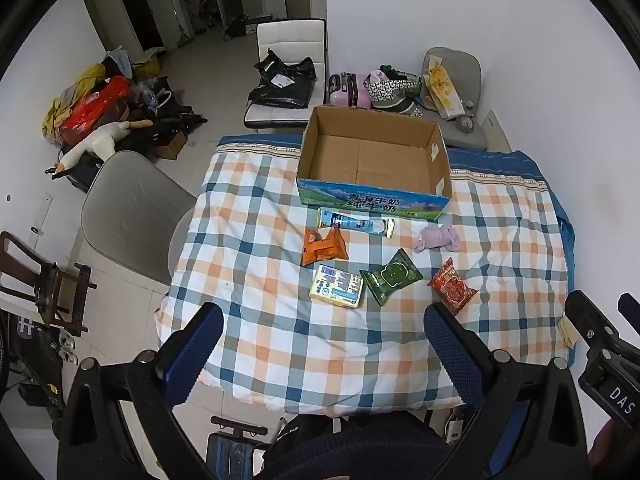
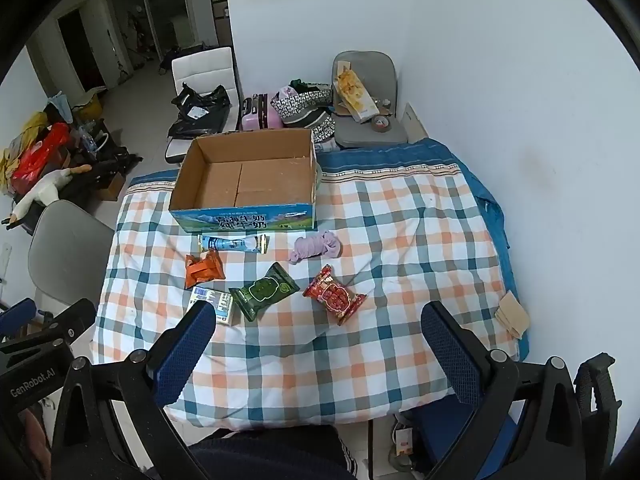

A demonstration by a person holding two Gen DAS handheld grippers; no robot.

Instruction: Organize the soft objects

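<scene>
Blue tube (image 1: pixel 355 223) lengthwise along cardboard box (image 1: pixel 374 200) front, cap seemingly leftward

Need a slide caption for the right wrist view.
Open right gripper above checked cloth; snack packets and purple cloth before empty box.

Free room and obstacles. The near half of the checked surface (image 2: pixel 320 360) lay bare between both tongs and the packets. Ahead, the yellow pack (image 1: pixel 337 290), green packet (image 1: pixel 390 276) and red packet (image 1: pixel 453 286) formed a loose row with gaps between them. Beyond stood the orange packet (image 1: pixel 323 246), tube (image 1: pixel 356 223) and lilac cloth (image 1: pixel 438 237), just before the open-topped cardboard box (image 1: pixel 374 200). A grey chair (image 1: pixel 132 212) flanked the left edge.
</scene>
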